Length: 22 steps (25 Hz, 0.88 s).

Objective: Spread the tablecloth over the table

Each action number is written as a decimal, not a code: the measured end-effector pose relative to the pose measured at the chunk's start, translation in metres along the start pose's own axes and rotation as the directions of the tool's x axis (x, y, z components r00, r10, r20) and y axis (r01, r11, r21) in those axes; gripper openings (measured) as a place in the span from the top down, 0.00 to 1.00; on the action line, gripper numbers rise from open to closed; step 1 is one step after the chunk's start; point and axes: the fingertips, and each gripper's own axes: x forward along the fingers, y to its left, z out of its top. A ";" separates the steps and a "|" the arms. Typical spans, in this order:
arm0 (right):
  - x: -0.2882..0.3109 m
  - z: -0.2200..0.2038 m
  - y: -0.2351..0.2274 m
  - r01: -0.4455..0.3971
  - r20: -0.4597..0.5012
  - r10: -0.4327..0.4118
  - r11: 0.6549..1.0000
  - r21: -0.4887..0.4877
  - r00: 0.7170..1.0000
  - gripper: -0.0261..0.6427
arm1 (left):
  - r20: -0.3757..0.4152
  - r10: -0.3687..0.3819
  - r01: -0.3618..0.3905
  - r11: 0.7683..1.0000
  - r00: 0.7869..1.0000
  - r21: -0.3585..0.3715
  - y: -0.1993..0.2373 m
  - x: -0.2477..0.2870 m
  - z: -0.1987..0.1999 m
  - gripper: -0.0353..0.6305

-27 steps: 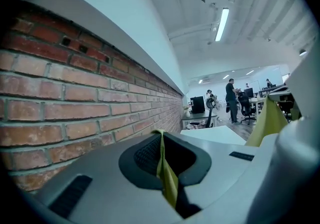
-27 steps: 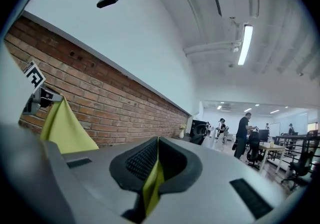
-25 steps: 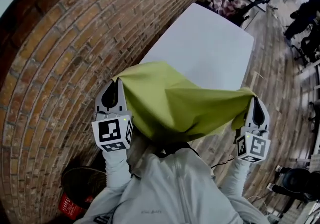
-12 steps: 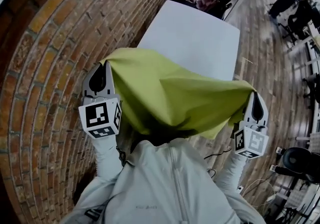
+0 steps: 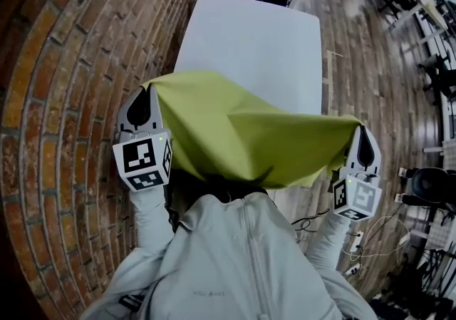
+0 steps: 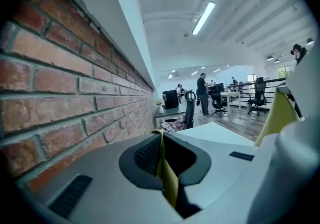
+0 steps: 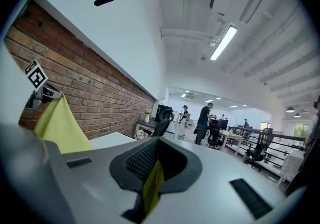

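- The left gripper (image 5: pixel 141 103) is clamped shut on one corner of the yellow-green tablecloth (image 5: pixel 235 133). A thin strip of the cloth is pinched between its pads.
- The right gripper (image 5: pixel 364 149) is closed on the opposite corner in the same way.
- The tablecloth hangs stretched between the two grippers in front of the person's grey jacket (image 5: pixel 242 261), with a soft fold sagging through its middle.
- Its far edge lies over the near edge of the white table (image 5: pixel 256 40). From here I can't tell whether the cloth touches the tabletop.
- A second ago the table ran off slantwise to the right. Now it lies almost straight ahead, and the cloth hides more of its near end.
- The left gripper has swung round alongside the brick wall (image 5: pixel 64 83). The right one has shifted less.
- Both grips look unchanged, and the far end of the table is bare.
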 end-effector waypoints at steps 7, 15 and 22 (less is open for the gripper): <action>0.013 -0.001 -0.001 0.079 -0.039 -0.080 0.996 -0.029 0.996 0.93 | -0.023 -0.087 0.087 0.996 0.996 0.023 -0.003 0.049 0.000 0.91; 0.034 -0.014 -0.021 0.108 -0.075 -0.115 0.990 -0.096 0.990 0.93 | -0.042 -0.073 0.076 0.995 0.996 0.059 -0.003 0.084 -0.004 0.91; 0.072 -0.013 -0.050 0.103 -0.061 -0.114 0.982 -0.157 0.992 0.93 | -0.010 -0.019 0.020 0.992 1.000 0.128 0.003 0.111 0.012 0.91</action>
